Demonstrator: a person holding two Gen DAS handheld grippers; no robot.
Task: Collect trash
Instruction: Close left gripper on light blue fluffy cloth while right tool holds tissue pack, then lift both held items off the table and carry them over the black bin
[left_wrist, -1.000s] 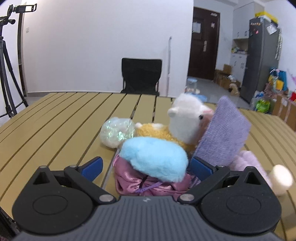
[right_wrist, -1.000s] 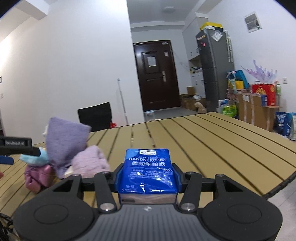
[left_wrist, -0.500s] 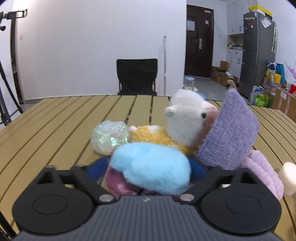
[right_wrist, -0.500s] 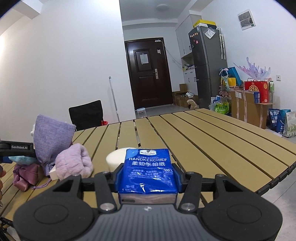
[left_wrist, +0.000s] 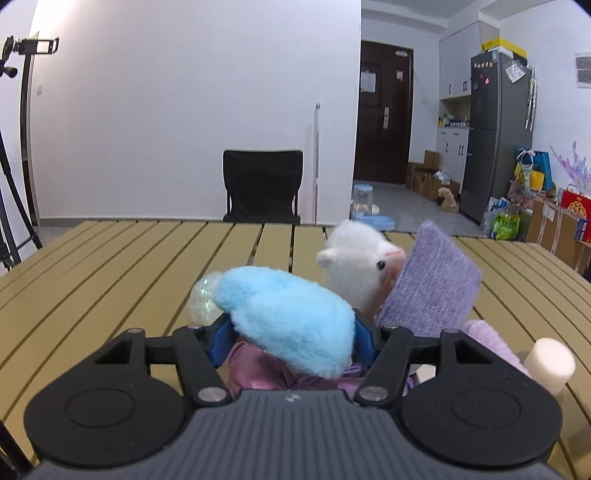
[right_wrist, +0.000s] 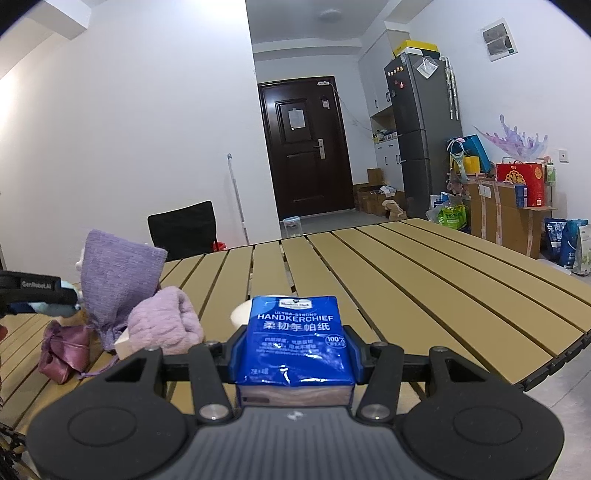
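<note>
Where the slatted tan worktop (left_wrist: 129, 280) stretched toward a black chair (left_wrist: 262, 192) by the white wall, a heap of soft things lay near its front edge. A lavender cloth pouch (left_wrist: 430, 286) stood tilted against a white plush animal (left_wrist: 356, 271), with a pale purple fuzzy bundle (right_wrist: 166, 319) just beside it and a pink satin bag (right_wrist: 64, 350) low at the heap's foot. The left tongs (left_wrist: 290, 332) were closing around a light blue plush piece (left_wrist: 288, 321); its fluff touched both blue pads, and it rode above the satin bag. The right tongs (right_wrist: 295, 350) were clamped on a blue handkerchief packet (right_wrist: 297, 332), held above the worktop. A shimmery ball (left_wrist: 203, 299) sat behind the blue plush, and a cream cylinder (left_wrist: 550, 363) lay at the right.
</note>
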